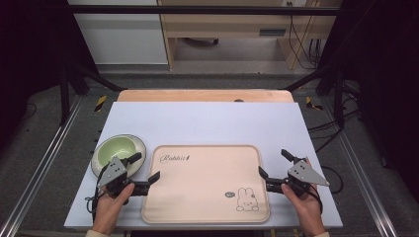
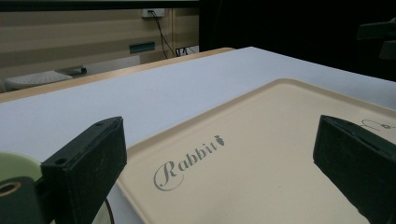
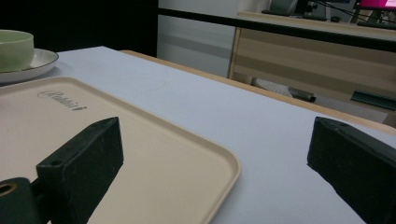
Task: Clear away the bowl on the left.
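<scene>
- Tray point(image 1: 207, 182) lay at tabletop's near edge, cup and saucer point(image 1: 118, 152) at its left.
- Left tongs point(image 1: 146, 170) and right tongs point(image 1: 273, 164) gaped wide, empty, flanking tray.
- Best: grip both rims evenly, lift level.

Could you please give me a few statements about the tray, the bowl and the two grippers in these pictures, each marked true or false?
1. The left gripper has its jaws open with nothing between them. True.
2. The green bowl stands on the tray. False: it sits on a white plate on the table, left of the tray.
3. The tray bears the word Rabbit and a small rabbit drawing. True.
4. The right gripper is clamped on the tray's edge. False: its jaws are open, at the tray's right edge.
5. The tray carries several dishes. False: nothing lies on it.
</scene>
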Available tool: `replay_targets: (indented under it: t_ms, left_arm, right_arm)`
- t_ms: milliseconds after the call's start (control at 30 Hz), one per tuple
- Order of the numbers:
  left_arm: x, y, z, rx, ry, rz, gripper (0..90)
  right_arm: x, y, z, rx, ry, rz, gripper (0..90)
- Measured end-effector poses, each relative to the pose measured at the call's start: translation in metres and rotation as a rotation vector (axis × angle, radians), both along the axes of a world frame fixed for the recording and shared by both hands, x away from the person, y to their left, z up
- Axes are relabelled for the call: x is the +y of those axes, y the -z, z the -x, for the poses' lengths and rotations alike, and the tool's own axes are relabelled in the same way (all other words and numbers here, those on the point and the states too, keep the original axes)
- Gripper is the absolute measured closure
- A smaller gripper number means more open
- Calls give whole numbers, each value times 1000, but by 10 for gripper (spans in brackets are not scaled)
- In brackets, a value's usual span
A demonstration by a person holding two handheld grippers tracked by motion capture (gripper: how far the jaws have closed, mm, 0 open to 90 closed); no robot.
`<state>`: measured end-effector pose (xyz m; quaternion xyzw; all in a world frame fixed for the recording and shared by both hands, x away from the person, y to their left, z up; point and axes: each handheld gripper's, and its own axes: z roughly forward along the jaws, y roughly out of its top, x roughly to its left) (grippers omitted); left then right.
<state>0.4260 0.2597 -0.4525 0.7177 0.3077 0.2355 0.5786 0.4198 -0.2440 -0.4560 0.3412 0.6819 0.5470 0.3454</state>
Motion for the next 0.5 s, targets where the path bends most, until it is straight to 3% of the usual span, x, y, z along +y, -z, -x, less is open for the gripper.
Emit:
replay_targets:
  t_ms: [300, 500]
  left_arm:
    - [-2, 4, -2, 20, -7, -25, 21]
    - [1, -3, -1, 29, -16, -2, 64]
  right_arm:
    - [-2, -1, 0, -4, 15, -13, 33]
    - [-2, -1, 0, -6, 21, -5, 32]
